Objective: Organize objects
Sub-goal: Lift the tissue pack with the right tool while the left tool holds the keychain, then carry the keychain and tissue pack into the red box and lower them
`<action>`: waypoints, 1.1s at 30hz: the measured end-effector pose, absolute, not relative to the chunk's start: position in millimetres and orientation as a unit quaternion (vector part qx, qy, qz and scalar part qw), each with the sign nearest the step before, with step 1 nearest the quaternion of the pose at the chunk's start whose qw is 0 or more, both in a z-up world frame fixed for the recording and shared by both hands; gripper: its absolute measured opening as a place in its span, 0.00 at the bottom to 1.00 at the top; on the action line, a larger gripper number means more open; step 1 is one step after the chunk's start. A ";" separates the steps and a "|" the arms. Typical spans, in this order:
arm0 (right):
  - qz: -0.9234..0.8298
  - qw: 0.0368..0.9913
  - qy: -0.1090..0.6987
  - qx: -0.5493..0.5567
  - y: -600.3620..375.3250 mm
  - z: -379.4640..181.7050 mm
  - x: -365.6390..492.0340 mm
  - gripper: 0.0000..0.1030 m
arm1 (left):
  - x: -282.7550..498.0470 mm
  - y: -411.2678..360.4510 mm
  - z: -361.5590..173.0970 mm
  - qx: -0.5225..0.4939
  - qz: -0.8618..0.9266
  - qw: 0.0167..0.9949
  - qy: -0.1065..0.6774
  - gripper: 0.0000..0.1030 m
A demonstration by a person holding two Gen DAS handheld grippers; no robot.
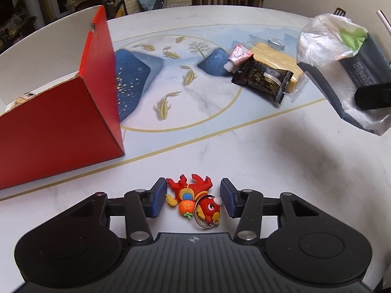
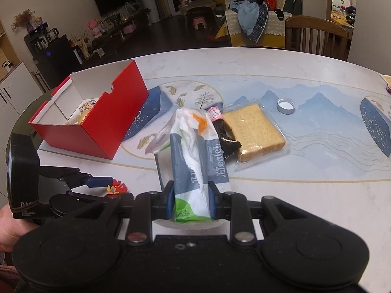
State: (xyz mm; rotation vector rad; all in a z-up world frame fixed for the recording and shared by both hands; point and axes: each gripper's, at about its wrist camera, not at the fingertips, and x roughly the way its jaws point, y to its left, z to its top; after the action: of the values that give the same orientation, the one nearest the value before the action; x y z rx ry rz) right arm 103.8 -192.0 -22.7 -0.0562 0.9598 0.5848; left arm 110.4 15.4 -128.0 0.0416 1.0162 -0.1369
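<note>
A red and orange cartoon keychain [image 1: 194, 199] lies on the white table between the pads of my left gripper [image 1: 193, 199], which is open around it; the left pad is close to it. It also shows in the right wrist view [image 2: 116, 187]. My right gripper [image 2: 191, 201] is shut on a blue-and-white tissue pack [image 2: 195, 161] in a plastic bag and holds it above the table; the pack also shows in the left wrist view [image 1: 342, 56]. A red open box [image 1: 61, 122] stands at the left, also in the right wrist view [image 2: 97, 114], with something inside.
A wrapped yellow cake slice [image 2: 251, 131], a black snack packet [image 1: 264, 79], a small pink tube [image 1: 238, 57] and a round metal lid [image 2: 285, 105] lie mid-table. A wooden chair [image 2: 315, 34] stands behind the table's far edge.
</note>
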 end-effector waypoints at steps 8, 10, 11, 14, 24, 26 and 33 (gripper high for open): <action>0.286 0.844 0.452 -0.032 -184.9 -18.3 104.7 0.26 | 98.1 27.4 -112.3 -0.001 -0.060 0.882 0.468 0.36; 0.287 0.844 0.452 -0.034 -182.2 -17.1 104.8 0.26 | 95.6 31.0 -111.0 -0.007 -0.057 0.882 0.467 0.36; 0.288 0.843 0.452 -0.035 -180.7 -16.0 104.7 0.26 | 94.3 33.4 -109.6 -0.014 -0.057 0.883 0.466 0.36; 0.293 0.842 0.451 -0.039 -174.8 -11.6 104.2 0.26 | 87.8 39.5 -98.7 -0.028 -0.060 0.889 0.453 0.36; 0.324 0.838 0.435 -0.058 -131.4 15.1 109.1 0.26 | 73.8 78.2 -50.9 -0.092 -0.067 0.913 0.391 0.36; 0.333 0.838 0.429 -0.064 -116.8 21.9 111.3 0.26 | 73.6 88.0 -38.9 -0.091 -0.070 0.918 0.380 0.36; 0.363 0.832 0.410 -0.092 -48.3 36.1 118.0 0.25 | 84.1 139.6 -3.8 -0.080 -0.057 0.929 0.356 0.36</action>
State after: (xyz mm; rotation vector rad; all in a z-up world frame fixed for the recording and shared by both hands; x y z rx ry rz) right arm 118.0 -48.3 36.1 -0.1959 0.8693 0.7694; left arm 84.1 139.6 -3.8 -0.1638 0.7300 -0.1169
